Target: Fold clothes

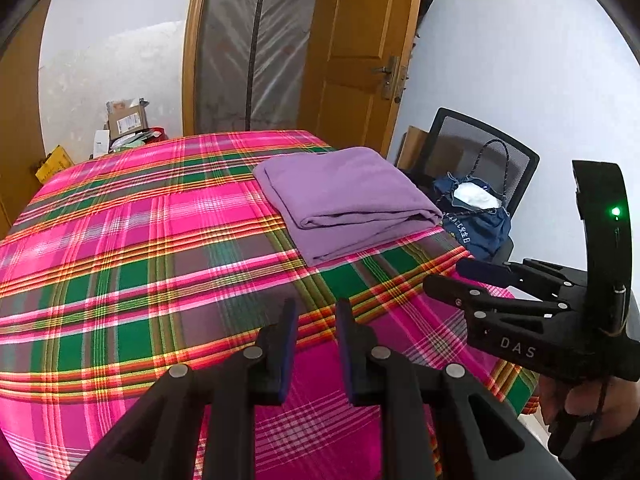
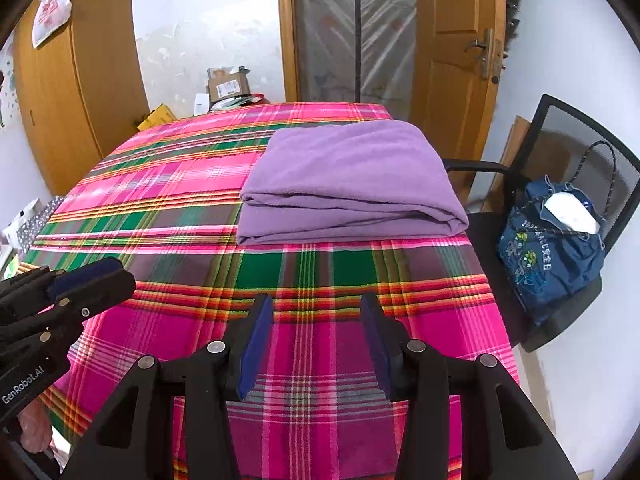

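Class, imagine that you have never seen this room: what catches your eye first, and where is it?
The bright pink and green plaid cloth covering the table fills most of both views. A folded purple garment lies on its far right part. Both grippers, left and right, hover open and empty over the near edge.

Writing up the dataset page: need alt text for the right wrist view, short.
A folded purple cloth lies on a pink and green plaid table cover, beyond the open, empty right gripper. The left gripper shows at the left edge, and a blue bag sits on a black chair to the right.
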{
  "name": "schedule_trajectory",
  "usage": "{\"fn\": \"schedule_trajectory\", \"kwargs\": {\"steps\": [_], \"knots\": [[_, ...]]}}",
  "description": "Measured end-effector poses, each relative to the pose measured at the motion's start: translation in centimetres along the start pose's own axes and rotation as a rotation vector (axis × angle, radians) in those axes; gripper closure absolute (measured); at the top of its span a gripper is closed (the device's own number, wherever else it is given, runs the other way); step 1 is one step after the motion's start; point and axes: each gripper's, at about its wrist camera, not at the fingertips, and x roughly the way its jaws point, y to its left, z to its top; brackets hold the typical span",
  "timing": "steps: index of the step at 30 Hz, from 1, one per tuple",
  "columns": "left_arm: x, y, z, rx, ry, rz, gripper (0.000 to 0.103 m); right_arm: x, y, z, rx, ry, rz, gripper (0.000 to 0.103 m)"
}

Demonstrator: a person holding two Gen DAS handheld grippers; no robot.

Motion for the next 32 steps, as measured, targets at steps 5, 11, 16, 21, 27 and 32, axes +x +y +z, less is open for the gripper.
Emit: {"fn": "schedule_trajectory", "kwargs": {"steps": [5, 11, 16, 21, 27, 32], "knots": [[0.03, 0.06, 0.19, -0.006, 0.006, -0.002, 0.084, 0.19, -0.22, 0.01, 0.002, 0.004, 0.003, 0.056], [0.33, -0.06, 0.15, -0.011, 0.027, -0.013, 0.084, 0.28, -0.42, 0.06, 0.004, 0.005, 0.0, 0.056], [0.3, -0.01, 0.22, -0.019, 0.024, -0.017, 0.084, 0.3, -0.6, 0.15, 0.006, 0.005, -0.004, 0.056], [0.23, 0.17, 0.33, -0.036, 0.019, -0.024, 0.084, 0.19, -0.63, 0.16, 0.006, 0.002, -0.006, 0.056], [0.03, 0.31, 0.43, -0.053, 0.007, -0.033, 0.084, 0.24, -0.75, 0.16, 0.007, 0.003, -0.009, 0.056], [-0.41, 0.24, 0.61, -0.055, -0.016, -0.054, 0.084, 0.3, -0.82, 0.16, 0.007, 0.007, -0.01, 0.056]]}}
